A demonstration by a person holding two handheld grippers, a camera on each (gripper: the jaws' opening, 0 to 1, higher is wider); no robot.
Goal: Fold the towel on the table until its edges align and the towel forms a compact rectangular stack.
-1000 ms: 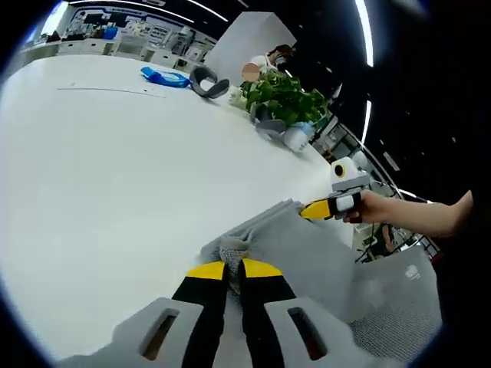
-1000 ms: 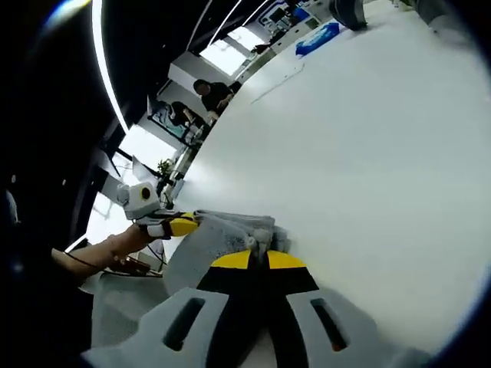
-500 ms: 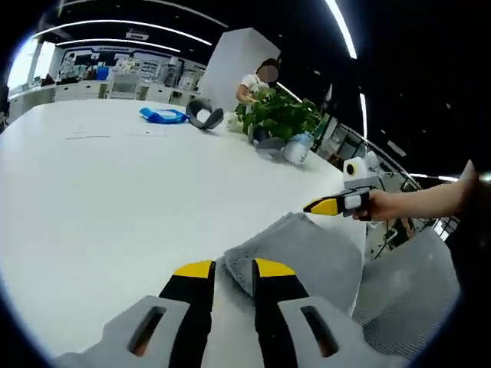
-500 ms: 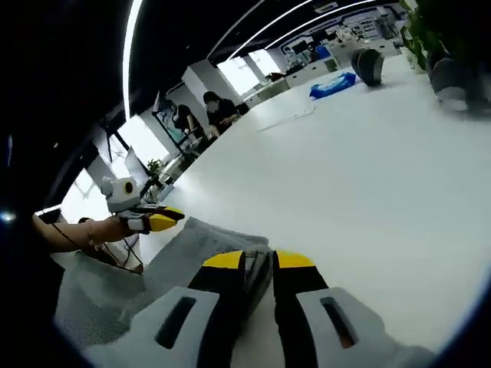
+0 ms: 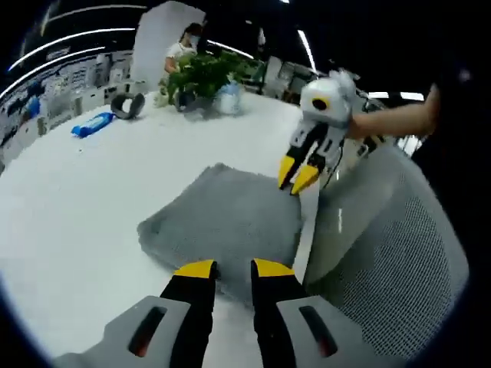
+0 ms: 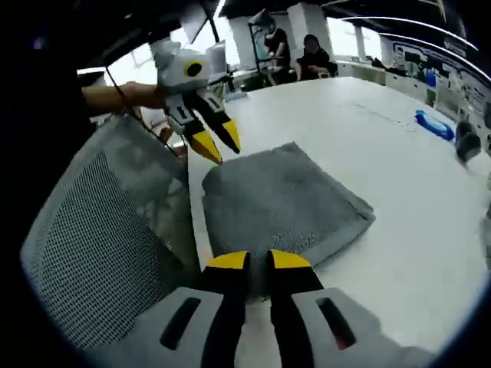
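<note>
Two claws hang empty over one grey terry towel, folded into a thick rectangular pad at the near edge of the white desk. On the left, we see our left claw slightly parted, gripping nothing, with the towel lying directly ahead of its yellow tips. On the right, our right claw is likewise slightly parted and empty, its tips at the towel's near edge. Each claw faces the pad's opposite short side. A grey mesh chair back stands beside the desk. We judge the stack nearly finished.
</note>
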